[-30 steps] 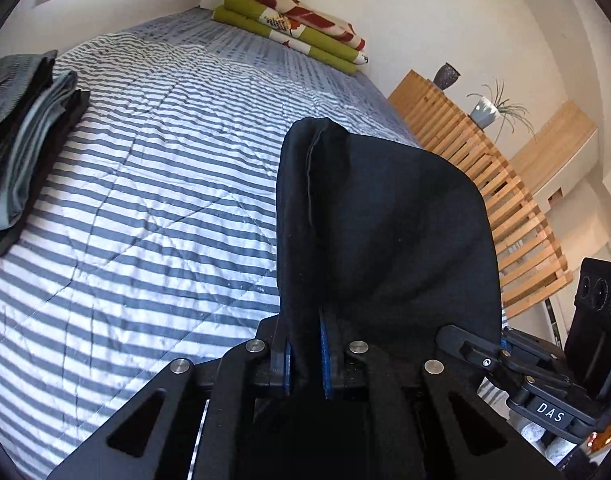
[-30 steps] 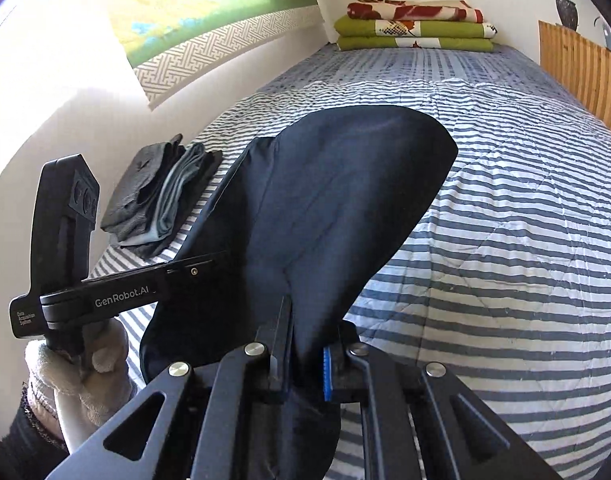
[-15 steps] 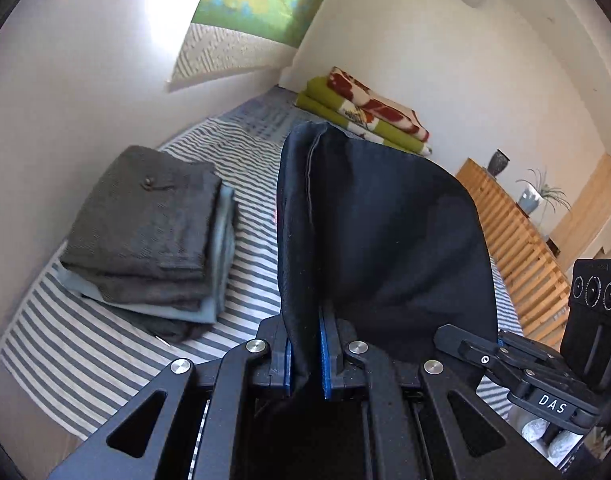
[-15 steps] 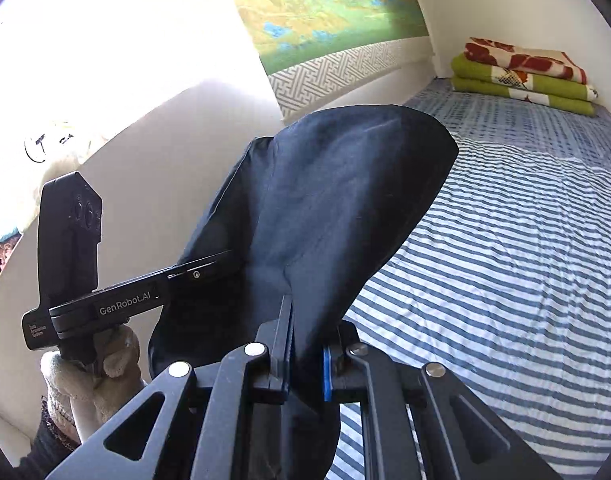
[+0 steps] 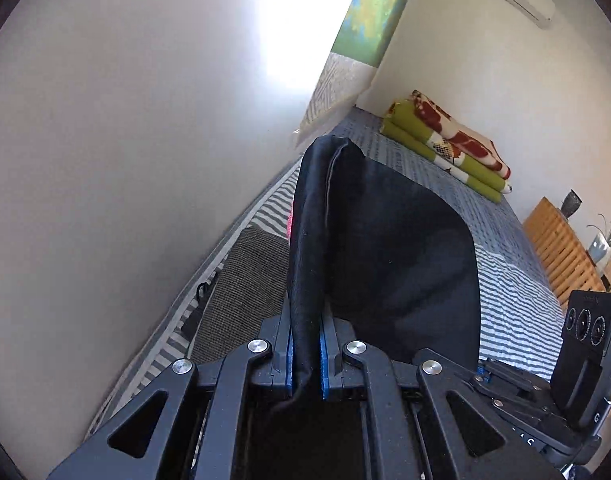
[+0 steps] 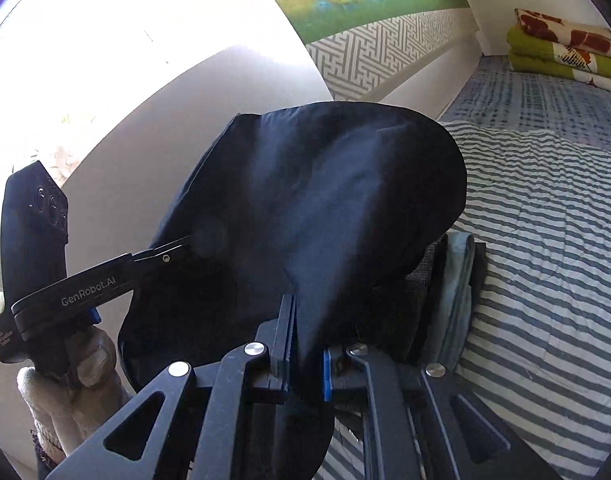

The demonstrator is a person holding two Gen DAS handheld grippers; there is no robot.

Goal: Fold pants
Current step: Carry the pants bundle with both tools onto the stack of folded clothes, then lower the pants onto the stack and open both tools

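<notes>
Folded dark navy pants point(image 5: 385, 248) hang between my two grippers, held up off the striped bed point(image 5: 509, 292). My left gripper point(image 5: 305, 360) is shut on one edge of the pants, its blue pads pressing the cloth. My right gripper point(image 6: 305, 356) is shut on the other edge of the same pants point(image 6: 313, 208). In the right wrist view the left gripper point(image 6: 165, 252) appears at the left, clamped on the cloth, held by a gloved hand point(image 6: 69, 396). Below the pants lies a stack of folded clothes point(image 6: 453, 292), grey fabric point(image 5: 245, 284) on top.
A white wall point(image 5: 125, 160) runs close along the left of the bed. Folded green and red blankets point(image 5: 445, 148) lie at the far end. A wooden slatted rail point(image 5: 561, 256) with a vase and plant borders the right side. The striped bedding point(image 6: 545, 240) stretches to the right.
Both grippers swung left with the pants toward the wall. The folded stack, earlier off to the left, now lies right under the hanging pants.
</notes>
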